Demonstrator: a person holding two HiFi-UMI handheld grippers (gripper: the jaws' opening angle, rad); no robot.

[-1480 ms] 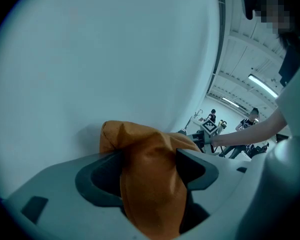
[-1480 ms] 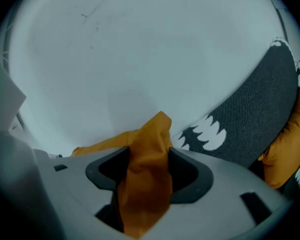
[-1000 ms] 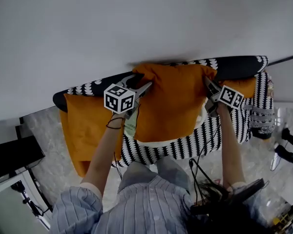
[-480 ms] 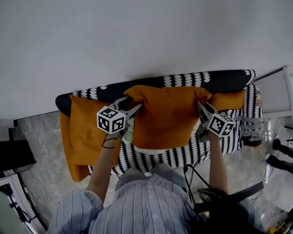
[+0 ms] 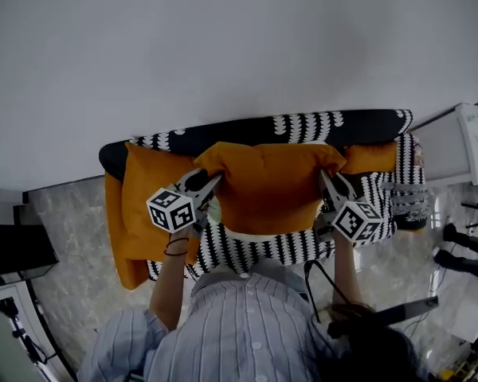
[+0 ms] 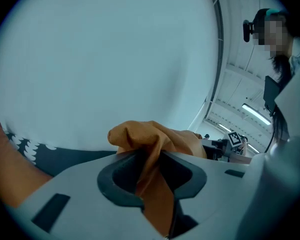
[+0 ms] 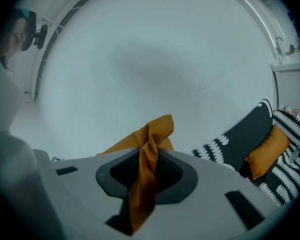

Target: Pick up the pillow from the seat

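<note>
The seat (image 5: 358, 126), covered in black-and-white patterned cloth, stood with its back against a plain white wall (image 5: 223, 38), on a grey marbled floor (image 5: 72, 237). Open floor lay to the left of the seat. The orange pillow (image 5: 267, 189) was in the middle of the seat, in front of the backrest. The left gripper (image 5: 211, 183) had the pillow's upper left corner between its closing jaws, the cloth bunched there. The right gripper (image 5: 328, 177), its jaws also closing, pinched the upper right corner. A second orange pillow (image 5: 143, 205) leaned at the left end, and a third pillow (image 5: 370, 159) lay at the right end.
</note>
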